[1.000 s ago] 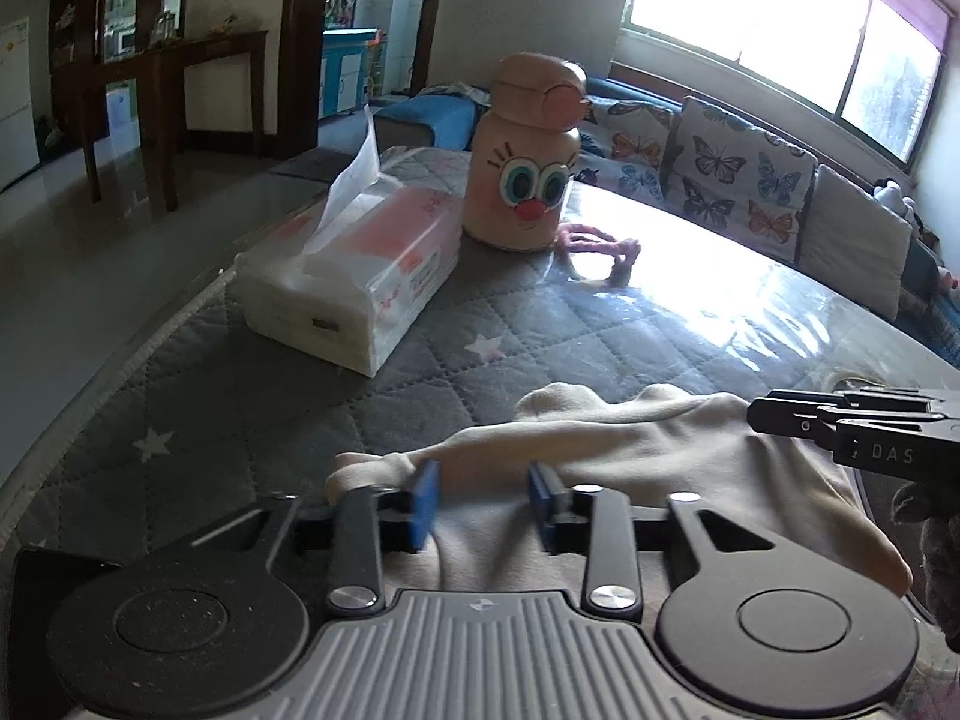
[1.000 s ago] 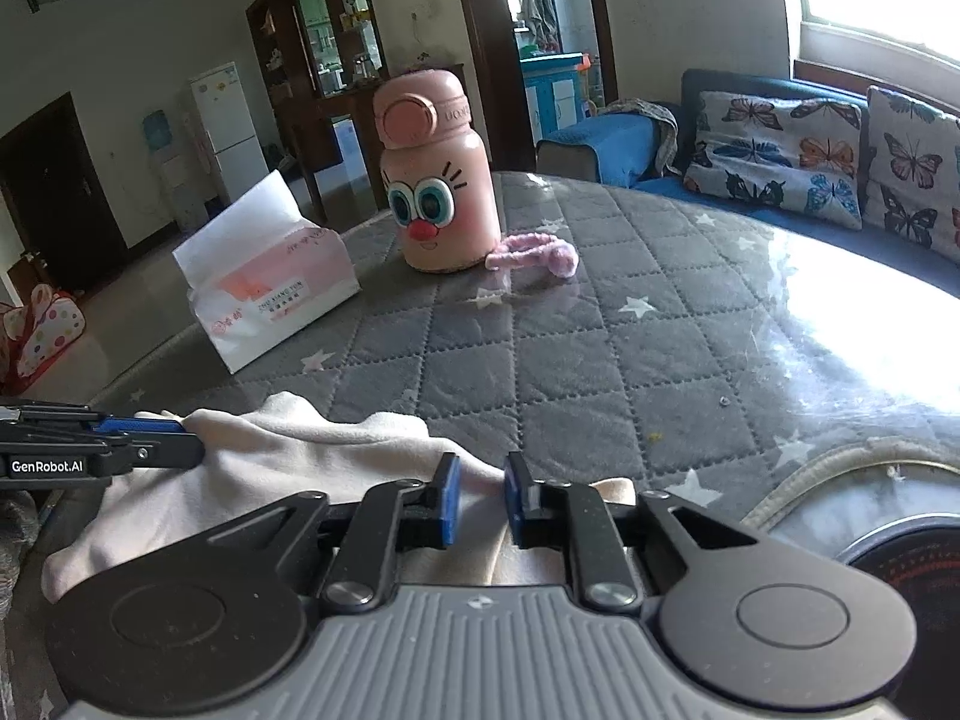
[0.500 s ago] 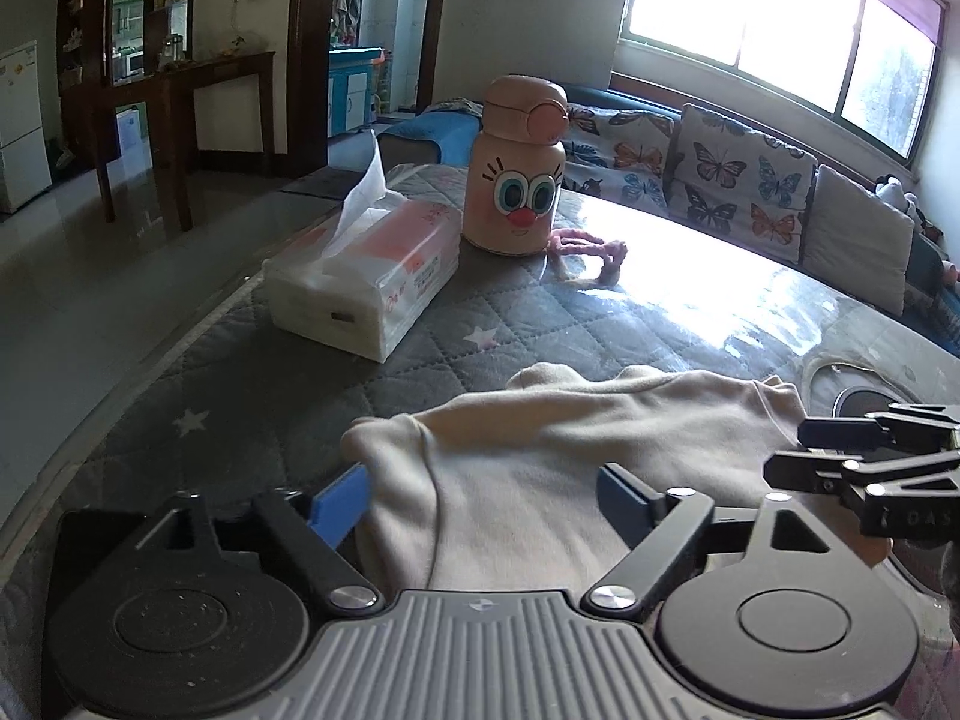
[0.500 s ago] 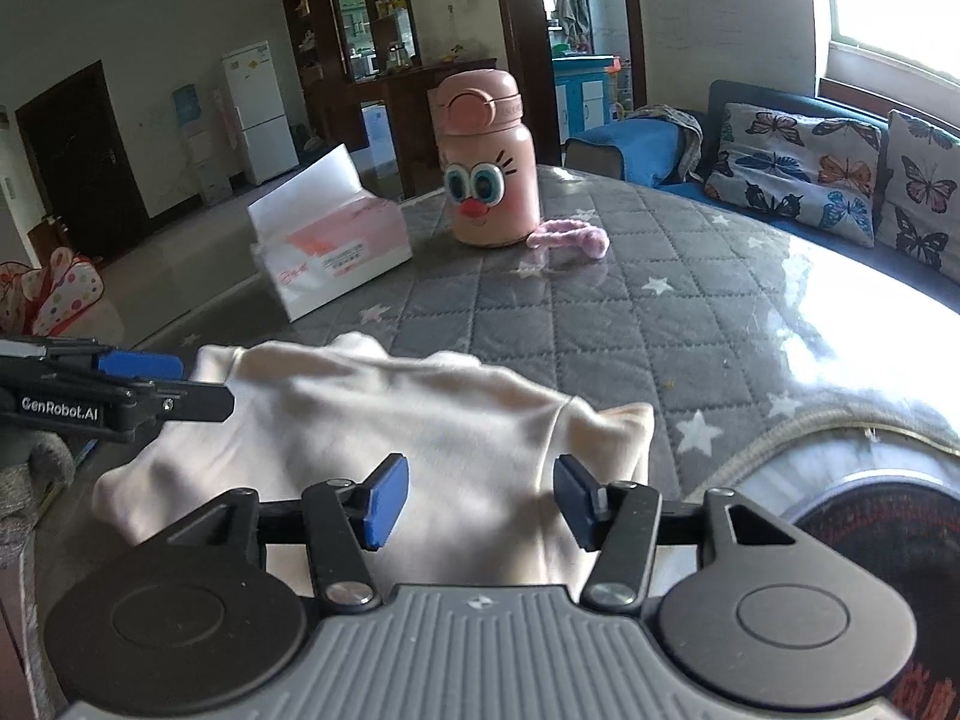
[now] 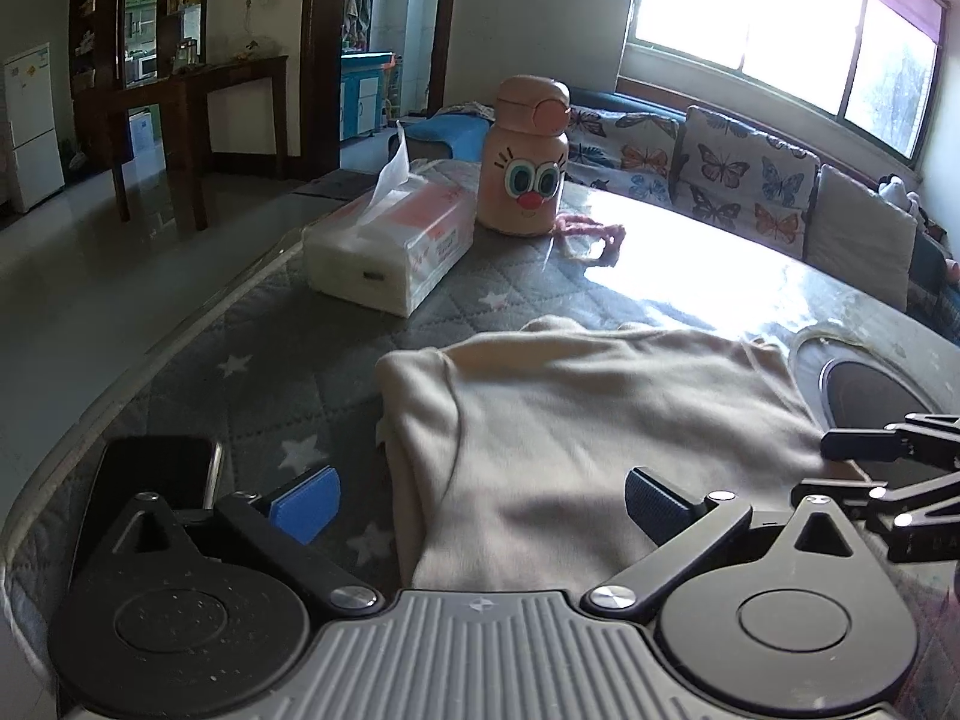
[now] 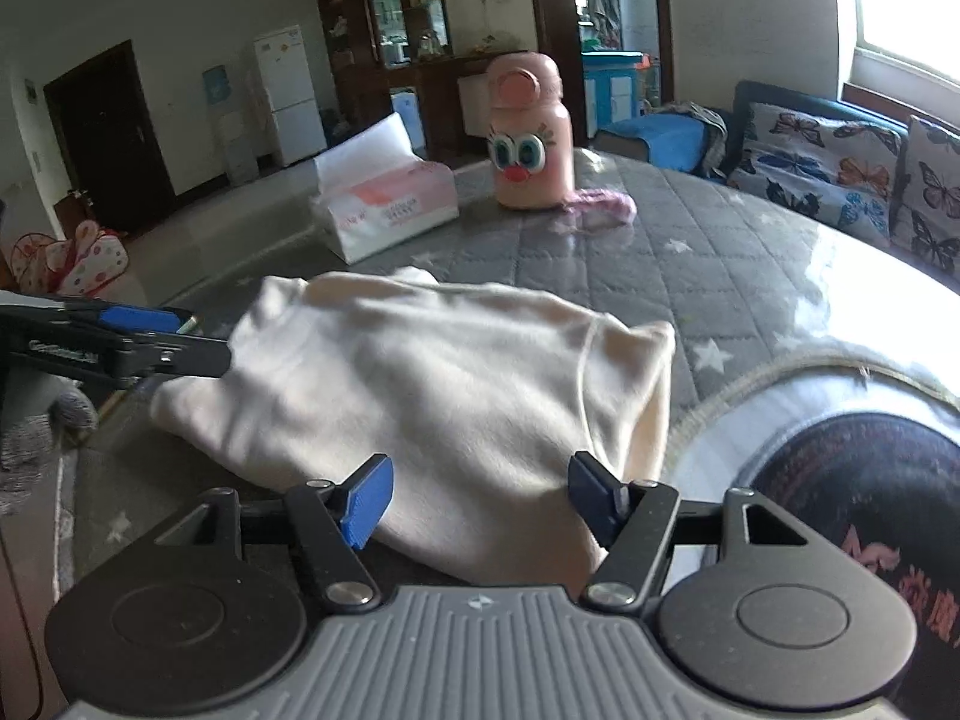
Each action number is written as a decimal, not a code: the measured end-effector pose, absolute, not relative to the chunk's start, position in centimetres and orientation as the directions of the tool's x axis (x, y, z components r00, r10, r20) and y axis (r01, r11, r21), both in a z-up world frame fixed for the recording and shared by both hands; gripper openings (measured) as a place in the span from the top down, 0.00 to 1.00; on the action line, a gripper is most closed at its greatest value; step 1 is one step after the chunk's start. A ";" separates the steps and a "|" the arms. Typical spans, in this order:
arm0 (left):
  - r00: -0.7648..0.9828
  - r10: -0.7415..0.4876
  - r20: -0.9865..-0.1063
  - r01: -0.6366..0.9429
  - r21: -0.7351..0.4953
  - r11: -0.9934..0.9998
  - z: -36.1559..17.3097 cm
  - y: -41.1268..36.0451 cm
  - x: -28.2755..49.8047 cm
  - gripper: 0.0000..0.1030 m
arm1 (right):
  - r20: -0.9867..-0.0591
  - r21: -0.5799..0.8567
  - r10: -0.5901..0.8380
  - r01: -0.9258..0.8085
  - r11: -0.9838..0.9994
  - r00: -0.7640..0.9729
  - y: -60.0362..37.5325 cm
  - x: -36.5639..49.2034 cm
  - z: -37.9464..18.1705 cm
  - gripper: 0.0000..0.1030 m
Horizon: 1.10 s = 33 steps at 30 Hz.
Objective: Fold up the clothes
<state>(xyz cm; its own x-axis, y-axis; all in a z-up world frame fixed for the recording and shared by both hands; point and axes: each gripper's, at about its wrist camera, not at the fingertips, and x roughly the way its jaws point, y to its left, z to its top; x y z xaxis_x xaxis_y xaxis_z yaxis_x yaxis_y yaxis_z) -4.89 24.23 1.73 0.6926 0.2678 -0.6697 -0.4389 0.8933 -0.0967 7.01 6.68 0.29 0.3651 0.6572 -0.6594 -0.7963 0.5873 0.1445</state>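
Both tongs, left tongs (image 5: pixel 483 501) and right tongs (image 6: pixel 480 501), have just been opening and stand released, nothing pinched. Cream garment (image 5: pixel 600 420) lies folded on counter (image 5: pixel 252 396) just ahead of them. Looks soft, light, floppy; likely best pinched at near corners or folded edge.

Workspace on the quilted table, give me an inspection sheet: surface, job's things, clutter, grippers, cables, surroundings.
Surface: grey star-quilted table cover under a glossy clear sheet.
Job's things: cream folded garment lying flat near the front edge.
Clutter: white tissue pack, pink cartoon-face bottle, pink fuzzy band, black phone.
Grippers: left gripper and right gripper open, jaws just widened, blue pads clear of the cloth.
Cables: nothing seen.
Surroundings: butterfly-cushion sofa, bright window, white fridge.
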 end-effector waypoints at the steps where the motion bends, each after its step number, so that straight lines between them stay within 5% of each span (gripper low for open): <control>1: 0.691 0.269 -0.671 -0.441 -0.096 0.893 1.7 24.2 -5.0 0.00 | -0.658 0.147 0.659 -0.797 0.586 0.364 6.6 6.9 0.4 0.35; 33: 0.572 0.399 -0.717 -0.614 -0.052 0.787 -0.5 25.8 -8.4 0.00 | -0.665 0.138 0.650 -0.795 0.591 0.367 5.7 5.8 -0.3 0.17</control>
<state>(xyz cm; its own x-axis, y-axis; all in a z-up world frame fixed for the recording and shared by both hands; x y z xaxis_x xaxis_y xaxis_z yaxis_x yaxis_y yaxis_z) -8.40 25.79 -0.54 0.5719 0.3993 -0.7166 -0.6142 0.7874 -0.0515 5.84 5.70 -0.26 0.3672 0.6501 -0.6652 -0.7951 0.5905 0.1382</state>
